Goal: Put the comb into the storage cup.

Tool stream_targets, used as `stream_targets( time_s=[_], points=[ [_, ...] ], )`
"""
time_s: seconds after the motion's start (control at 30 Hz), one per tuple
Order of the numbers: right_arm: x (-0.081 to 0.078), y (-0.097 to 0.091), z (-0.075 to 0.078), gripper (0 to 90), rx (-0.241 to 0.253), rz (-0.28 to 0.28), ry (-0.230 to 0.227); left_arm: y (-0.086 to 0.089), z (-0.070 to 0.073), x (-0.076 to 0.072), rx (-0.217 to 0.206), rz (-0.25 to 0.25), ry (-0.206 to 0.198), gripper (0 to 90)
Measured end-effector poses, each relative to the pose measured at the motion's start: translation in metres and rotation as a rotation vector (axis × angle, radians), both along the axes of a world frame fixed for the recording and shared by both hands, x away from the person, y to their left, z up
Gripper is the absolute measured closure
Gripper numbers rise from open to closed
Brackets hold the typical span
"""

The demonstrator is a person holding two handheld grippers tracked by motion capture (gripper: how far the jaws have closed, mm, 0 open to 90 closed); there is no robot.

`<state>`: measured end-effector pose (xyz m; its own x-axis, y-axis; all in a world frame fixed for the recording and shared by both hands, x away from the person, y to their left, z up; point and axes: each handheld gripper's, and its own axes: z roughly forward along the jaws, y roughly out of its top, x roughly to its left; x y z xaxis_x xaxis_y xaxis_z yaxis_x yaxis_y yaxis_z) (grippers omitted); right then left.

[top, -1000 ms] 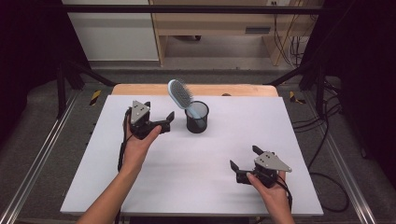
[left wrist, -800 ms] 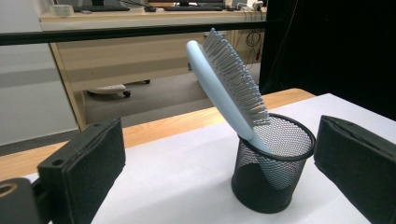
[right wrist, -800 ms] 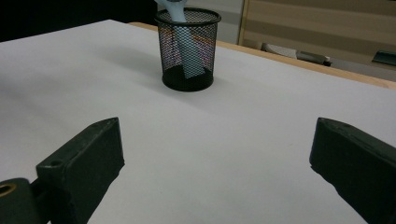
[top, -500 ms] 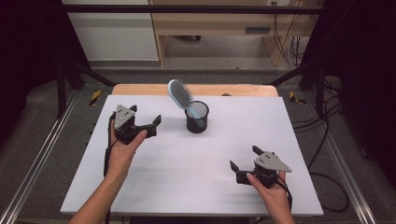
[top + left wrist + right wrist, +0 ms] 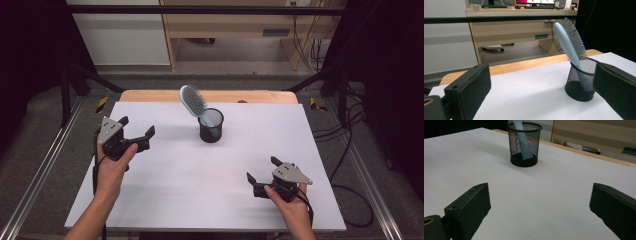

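— So, from the high view, where do we stand? The brush [image 5: 193, 101] sits handle-down in the mesh cup [image 5: 210, 126], head leaning out toward the far left, near the back middle of the counter [image 5: 200, 185]. We judge the placing done.

— Agreed. Our left claw [image 5: 137, 135] is spread and holds nothing, well to the left of the cup. Our right claw [image 5: 259, 171] is spread too, empty, near the front right edge. Nothing else lies on the counter, so we'd say little is left beyond setting our hands to rest.

— What does the left gripper view add?

— The side-on look: the brush [image 5: 568, 41] has a pale blue back and grey bristles facing right, and it tilts against the cup's [image 5: 581, 81] rim rather than standing straight. The high view doesn't give us that lean so clearly. Our left claw [image 5: 544, 90] frames it, jaws wide apart, the cup just by the right-hand jaw in the picture but not touched.

— And the right gripper view?

— There the mesh lets us see the handle [image 5: 524, 147] reaching down to the cup's [image 5: 524, 145] bottom, which neither other view shows. The brush head is cut off at the top. Our right claw [image 5: 541, 207] gapes wide over bare counter, well apart from the cup.
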<state>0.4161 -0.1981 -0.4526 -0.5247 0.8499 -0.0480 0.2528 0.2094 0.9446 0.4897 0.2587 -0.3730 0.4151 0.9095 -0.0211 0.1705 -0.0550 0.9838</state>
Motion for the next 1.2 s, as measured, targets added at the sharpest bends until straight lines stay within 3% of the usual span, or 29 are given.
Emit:
stream_targets(
  time_s=[0.27, 0.57, 0.8, 1.0, 1.2],
  points=[
    [0.002, -0.005, 0.001, 3.7, 0.017, -0.007, 0.038, 0.012, 0.002, -0.013, -0.019, 0.0, -0.013, 1.7],
    [0.003, -0.009, 0.002, 3.9, 0.034, -0.013, 0.041, 0.021, 0.001, -0.033, 0.018, -0.036, -0.046, 1.6],
    [0.003, -0.014, 0.0, 4.4, 0.048, -0.023, 0.051, 0.024, -0.011, -0.045, 0.023, -0.063, -0.059, 1.5],
    [0.011, -0.018, -0.002, 4.7, 0.066, -0.024, 0.085, 0.034, -0.031, -0.058, -0.006, -0.063, -0.042, 1.4],
    [0.01, -0.025, 0.005, 4.8, 0.059, -0.015, 0.056, 0.042, -0.048, -0.068, -0.008, -0.061, -0.028, 1.5]
  ],
)
